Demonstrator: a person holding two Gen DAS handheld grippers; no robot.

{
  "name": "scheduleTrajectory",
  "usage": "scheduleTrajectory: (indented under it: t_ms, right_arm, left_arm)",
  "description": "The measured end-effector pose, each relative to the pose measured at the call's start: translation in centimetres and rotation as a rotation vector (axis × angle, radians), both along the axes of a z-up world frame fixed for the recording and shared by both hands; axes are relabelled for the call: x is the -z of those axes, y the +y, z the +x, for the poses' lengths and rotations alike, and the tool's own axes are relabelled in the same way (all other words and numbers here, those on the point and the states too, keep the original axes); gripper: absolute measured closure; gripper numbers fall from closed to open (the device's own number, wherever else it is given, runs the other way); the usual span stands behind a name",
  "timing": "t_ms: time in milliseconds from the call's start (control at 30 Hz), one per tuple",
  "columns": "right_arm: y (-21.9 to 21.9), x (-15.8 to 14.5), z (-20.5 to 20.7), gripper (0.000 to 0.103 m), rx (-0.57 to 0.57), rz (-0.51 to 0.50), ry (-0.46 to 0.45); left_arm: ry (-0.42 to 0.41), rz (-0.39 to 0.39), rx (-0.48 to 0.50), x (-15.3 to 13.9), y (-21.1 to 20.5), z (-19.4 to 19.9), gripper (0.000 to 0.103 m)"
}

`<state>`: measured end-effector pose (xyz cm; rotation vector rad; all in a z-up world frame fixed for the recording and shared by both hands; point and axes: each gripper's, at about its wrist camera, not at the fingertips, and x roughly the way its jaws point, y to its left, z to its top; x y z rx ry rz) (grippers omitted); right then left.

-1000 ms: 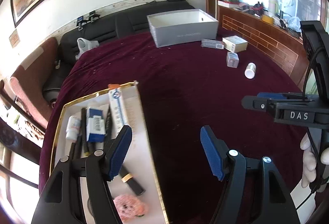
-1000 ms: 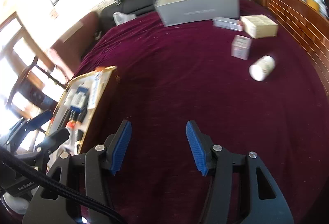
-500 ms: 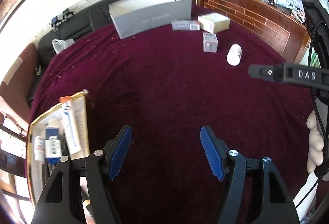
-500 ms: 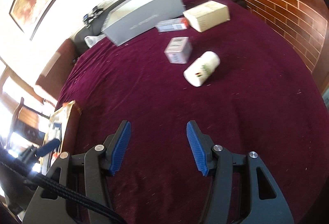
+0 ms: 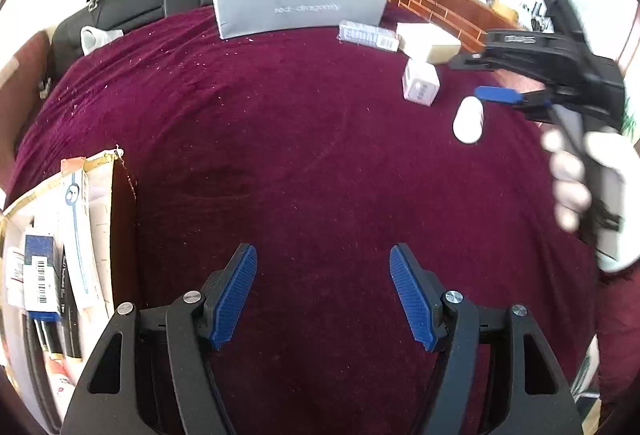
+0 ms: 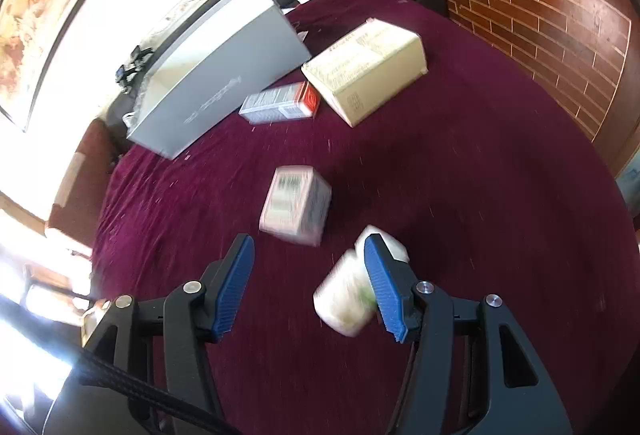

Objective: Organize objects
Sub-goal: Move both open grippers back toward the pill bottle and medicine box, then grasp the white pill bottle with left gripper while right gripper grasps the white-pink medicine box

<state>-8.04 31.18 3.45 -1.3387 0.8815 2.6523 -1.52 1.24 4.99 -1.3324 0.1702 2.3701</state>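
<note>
Blue pads of the right gripper [image 6: 308, 283] are standing apart, grasping nothing, its right pad [image 6: 384, 291] hiding part of the blurred bottle [image 6: 344, 299] lying on maroon cloth [image 6: 460, 195]. Beyond, the small box [image 6: 296, 203] is smearing too. The left gripper [image 5: 324, 295] is hanging released over bare cloth, the tray [image 5: 100, 195] cut off at left. The grey box [image 5: 300, 1] is sitting farthest.

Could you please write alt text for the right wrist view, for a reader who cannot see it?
The open right gripper hangs over a maroon tablecloth, its right finger in front of a white bottle lying on its side. Beyond lie a small pink box, a cream carton, a flat red-ended box and a long grey box.
</note>
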Motion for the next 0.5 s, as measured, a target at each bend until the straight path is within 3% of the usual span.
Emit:
scheduleTrajectory:
  t_ms: [200,400,500]
  right_arm:
    - [-1.7,1.8,-5.3,0.047,0.022,0.07,-0.116]
    - [-2.8,2.8,-6.7,0.047,0.035,0.138,-0.166]
    - [-3.4,2.5,-6.4,0.07,0.019,0.216,-0.171]
  left_arm:
    - [-0.011,0.037,-0.006,0.2,-1.3,-0.7,0.04]
    - [-0.017,0.044,-0.008,0.3,-2.0,-1.2,0.04]
    - [-0.018,0.044,-0.009,0.3,-1.8,-1.2,0.04]
